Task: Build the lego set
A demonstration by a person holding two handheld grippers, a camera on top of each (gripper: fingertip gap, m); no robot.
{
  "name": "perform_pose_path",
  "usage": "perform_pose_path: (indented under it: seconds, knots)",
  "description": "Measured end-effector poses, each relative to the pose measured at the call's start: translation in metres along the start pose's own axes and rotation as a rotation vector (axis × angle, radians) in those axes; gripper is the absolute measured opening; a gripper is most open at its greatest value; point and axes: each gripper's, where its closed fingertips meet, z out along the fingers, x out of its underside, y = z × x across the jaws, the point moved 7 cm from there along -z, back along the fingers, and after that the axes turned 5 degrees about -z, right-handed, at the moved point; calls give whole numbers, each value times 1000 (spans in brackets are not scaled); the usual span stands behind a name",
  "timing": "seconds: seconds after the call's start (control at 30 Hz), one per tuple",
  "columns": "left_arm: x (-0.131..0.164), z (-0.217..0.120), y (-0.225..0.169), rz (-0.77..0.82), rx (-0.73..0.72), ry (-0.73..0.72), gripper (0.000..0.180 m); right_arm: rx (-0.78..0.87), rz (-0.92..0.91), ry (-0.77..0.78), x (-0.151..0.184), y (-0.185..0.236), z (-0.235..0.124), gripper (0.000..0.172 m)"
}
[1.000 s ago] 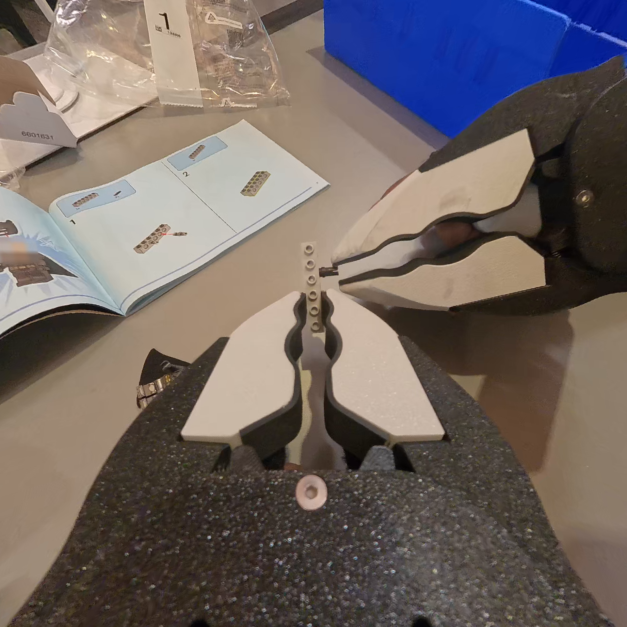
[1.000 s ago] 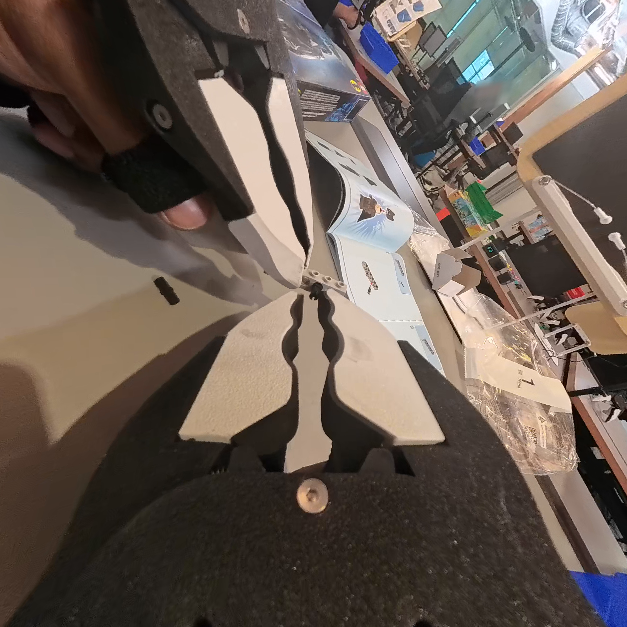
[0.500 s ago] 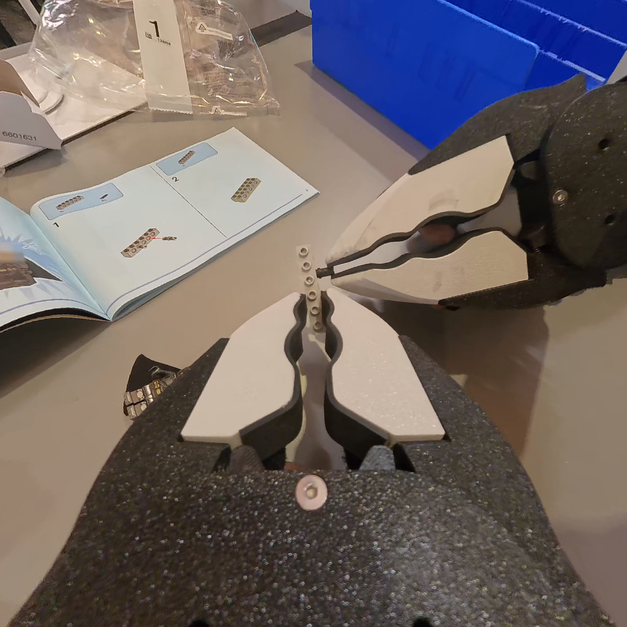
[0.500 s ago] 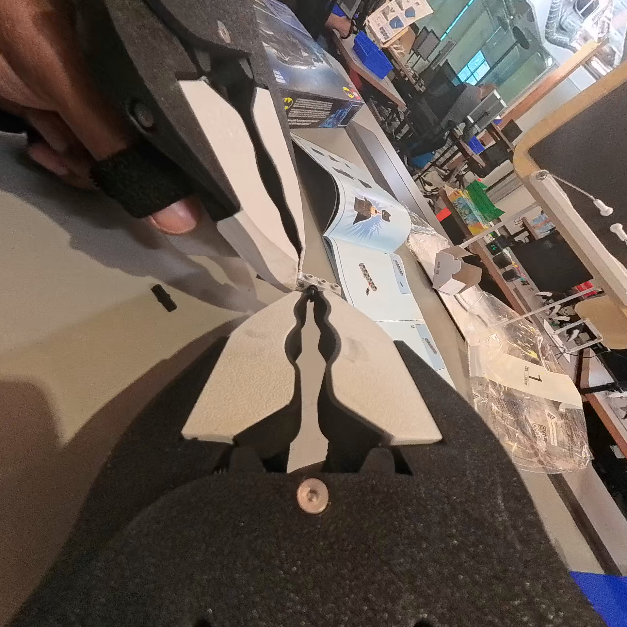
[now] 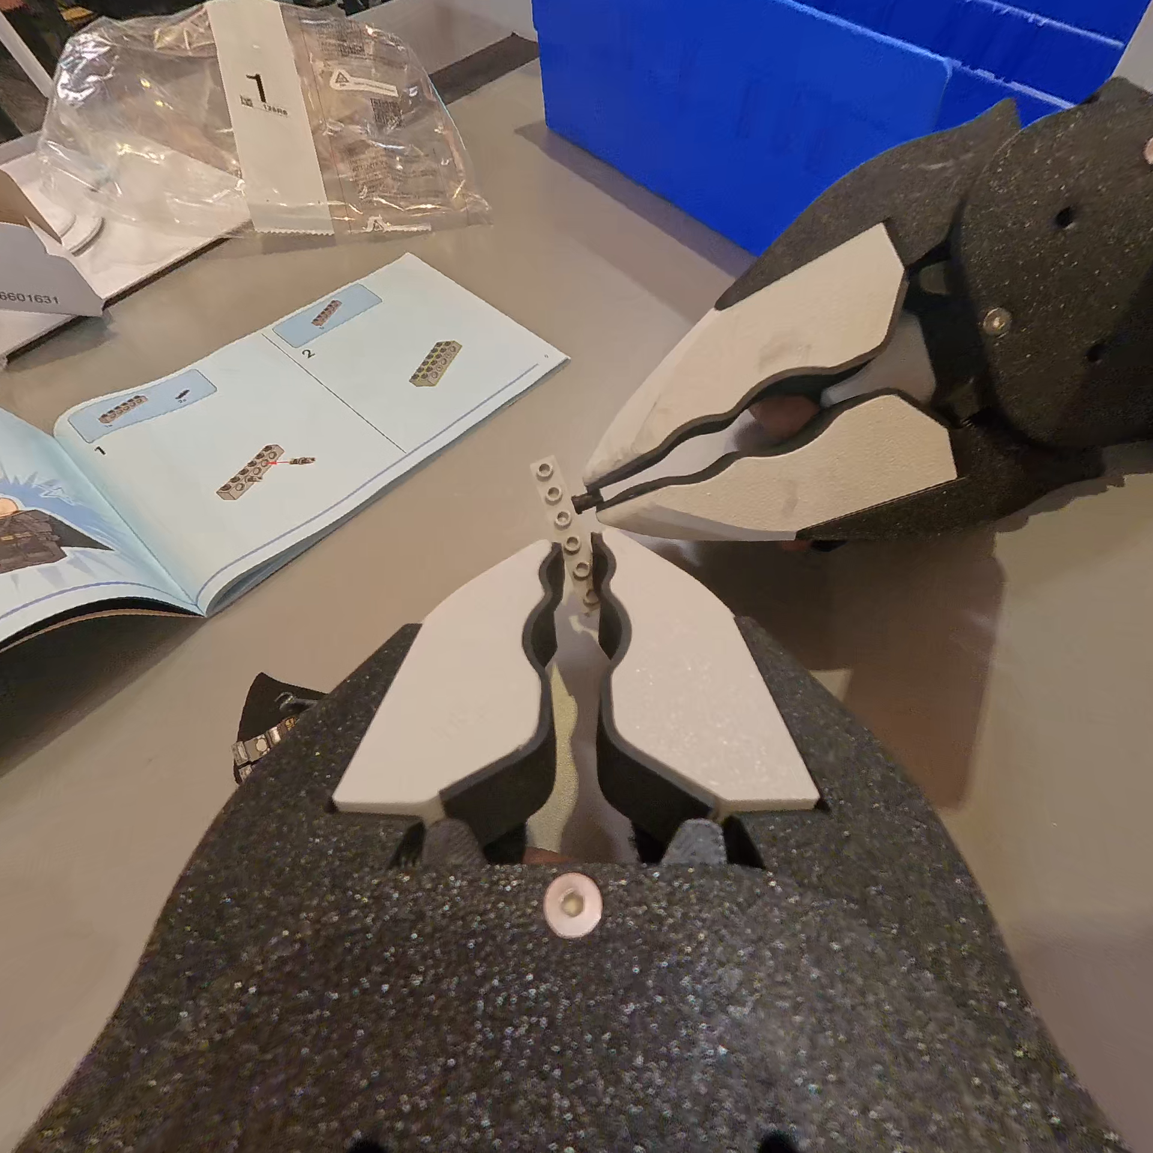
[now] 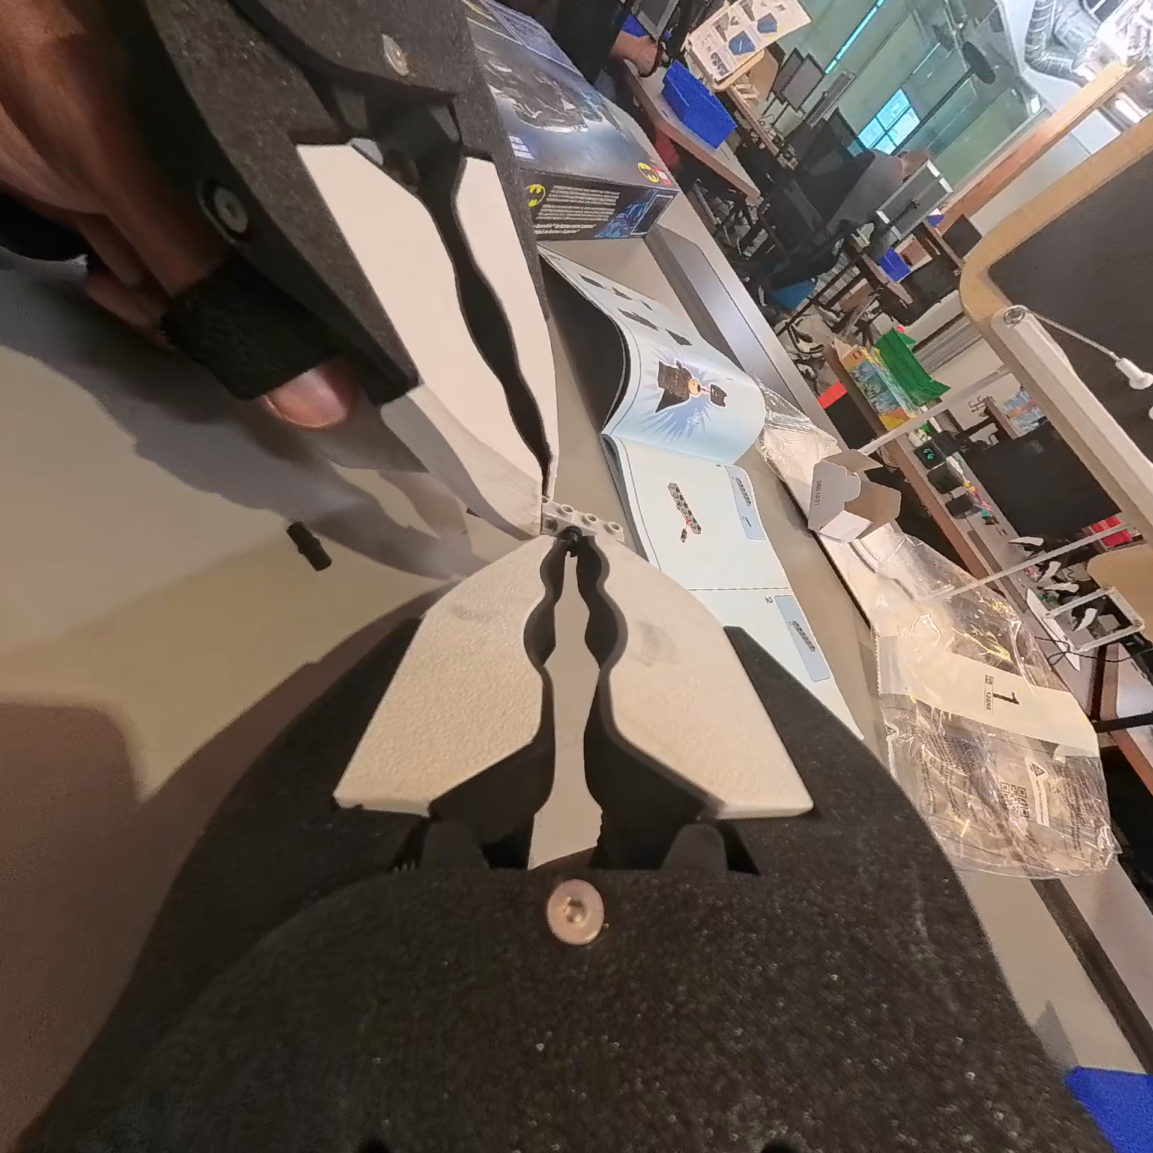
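Note:
My left gripper (image 5: 575, 549) is shut on the lower end of a long light grey studded beam (image 5: 559, 506), held above the table so that it points away from me. My right gripper (image 6: 566, 541) is shut on a small black pin (image 6: 569, 536), whose tip touches the side of the beam (image 6: 583, 523). In the left wrist view the right gripper (image 5: 593, 500) comes in from the right, with the pin (image 5: 586, 499) against the beam's upper half. In the right wrist view the left gripper's fingers (image 6: 399, 312) come down from the upper left.
An open instruction booklet (image 5: 299, 399) lies on the grey table (image 5: 998, 749) at left, with a clear plastic bag (image 5: 262, 118) and a white carton (image 5: 37, 274) behind it. A blue bin (image 5: 749, 106) stands at the back right. A second black pin (image 6: 307, 546) lies loose. A dark printed box (image 6: 580, 162) stands farther back.
My right gripper's pads have closed tighter on the black pin, which has stayed against the side of the beam. My left gripper still holds the beam, tilted a little more to the left.

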Motion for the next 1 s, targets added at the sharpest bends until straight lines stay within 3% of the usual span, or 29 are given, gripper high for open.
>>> perform_pose_path:
  seconds: [0.6,0.7,0.87,1.0]
  knots:
    - [0,0,-3,37,21,1,9,-32,25,-12,1,-1,-1,4]
    - [3,1,1,14,-8,57,8,-58,-18,26,3,4,3,6]
    - [12,3,4,111,-98,171,8,-79,-57,70,6,8,6,9]
    - [21,8,5,61,-94,248,8,-132,-20,92,9,7,6,11]
